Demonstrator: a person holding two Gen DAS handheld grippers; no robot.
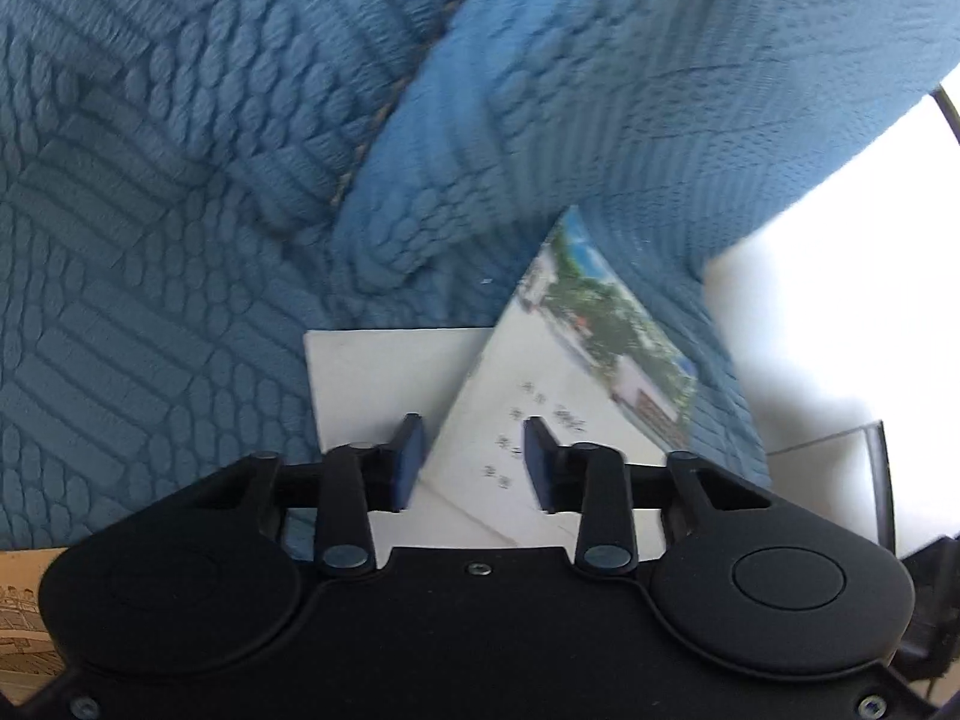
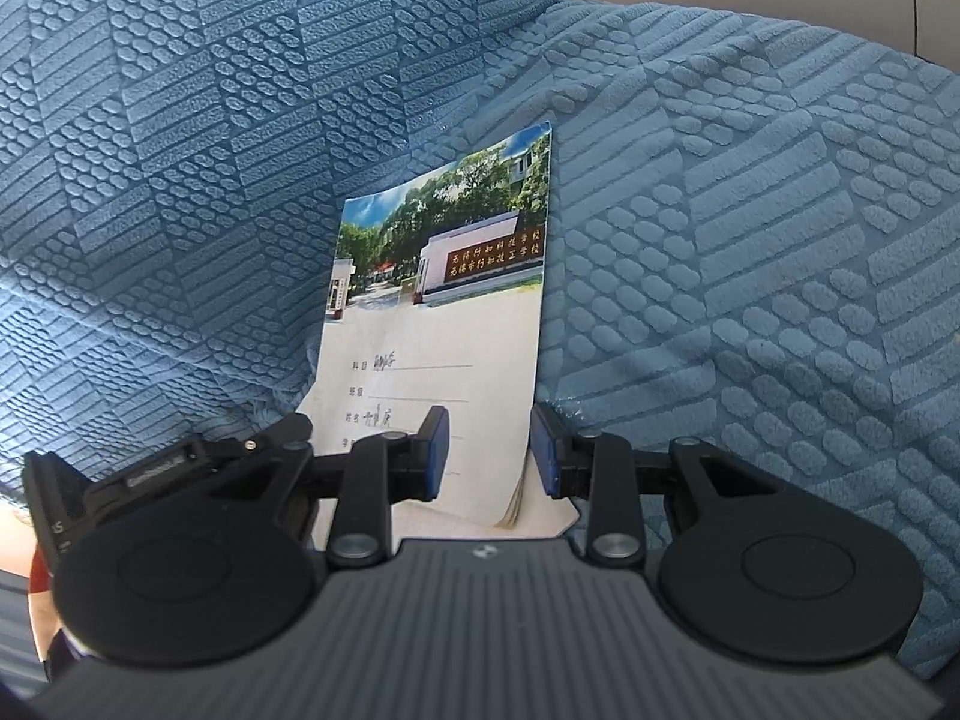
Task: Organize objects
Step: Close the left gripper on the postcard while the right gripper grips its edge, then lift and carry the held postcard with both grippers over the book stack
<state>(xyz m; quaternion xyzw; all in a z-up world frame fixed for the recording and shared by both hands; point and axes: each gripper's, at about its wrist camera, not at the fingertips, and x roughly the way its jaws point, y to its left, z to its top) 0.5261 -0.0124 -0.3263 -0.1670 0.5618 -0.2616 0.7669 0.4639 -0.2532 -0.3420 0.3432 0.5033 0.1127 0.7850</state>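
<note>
Propped on a blue textured bedspread [image 2: 750, 240], a school exercise booklet [image 2: 444, 312] with a photographed gateway on its cover stands with its long axis running up and away from both grippers, its printed picture at the far end and its name lines at the near end. Right at the booklet's near bottom edge, the right gripper [image 2: 489, 453] straddles the lower right corner, blue pads partly apart either side of the stacked page edges; whether they actually pinch cannot be told. Seen from the left gripper [image 1: 474, 459], the booklet tilts to the right over a plain white sheet [image 1: 372, 372], its near edge between pads partly apart and not visibly pressing on it. Both hands sit equally close, so any lift appears to hinge on that bottom edge.
</note>
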